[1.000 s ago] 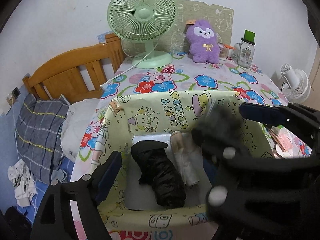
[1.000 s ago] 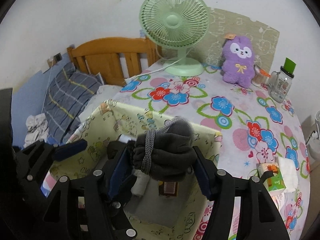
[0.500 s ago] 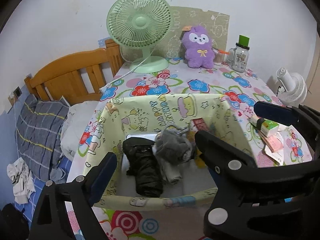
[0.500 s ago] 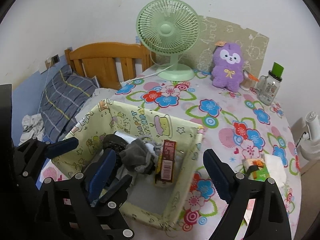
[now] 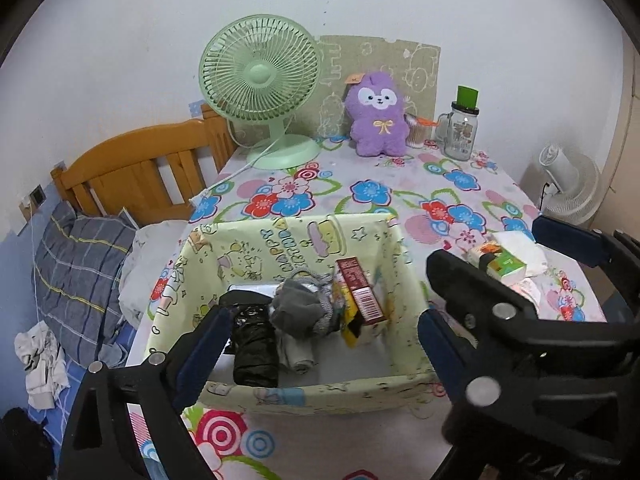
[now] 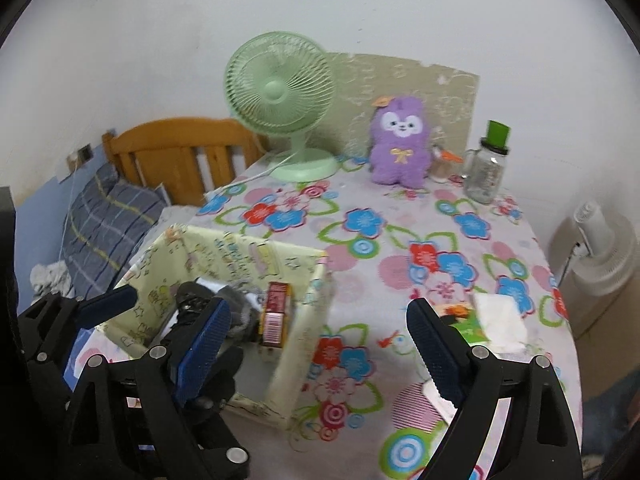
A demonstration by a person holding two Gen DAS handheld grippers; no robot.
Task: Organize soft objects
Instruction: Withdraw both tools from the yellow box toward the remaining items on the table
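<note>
A pale yellow fabric bin stands at the table's near left. Inside lie a grey knit item, a black roll, a whitish roll and a red and yellow carton. A purple plush toy sits upright at the back. My left gripper is open in front of the bin. My right gripper is open and empty, to the right of the bin and above its right wall.
A green desk fan and a glass jar with a green lid stand at the back. A tissue pack and small green box lie at the right. A bed with a wooden headboard is left.
My right gripper opened and let the grey knit item fall into the bin, then drew back to the right. Both views pulled back from the bin.
</note>
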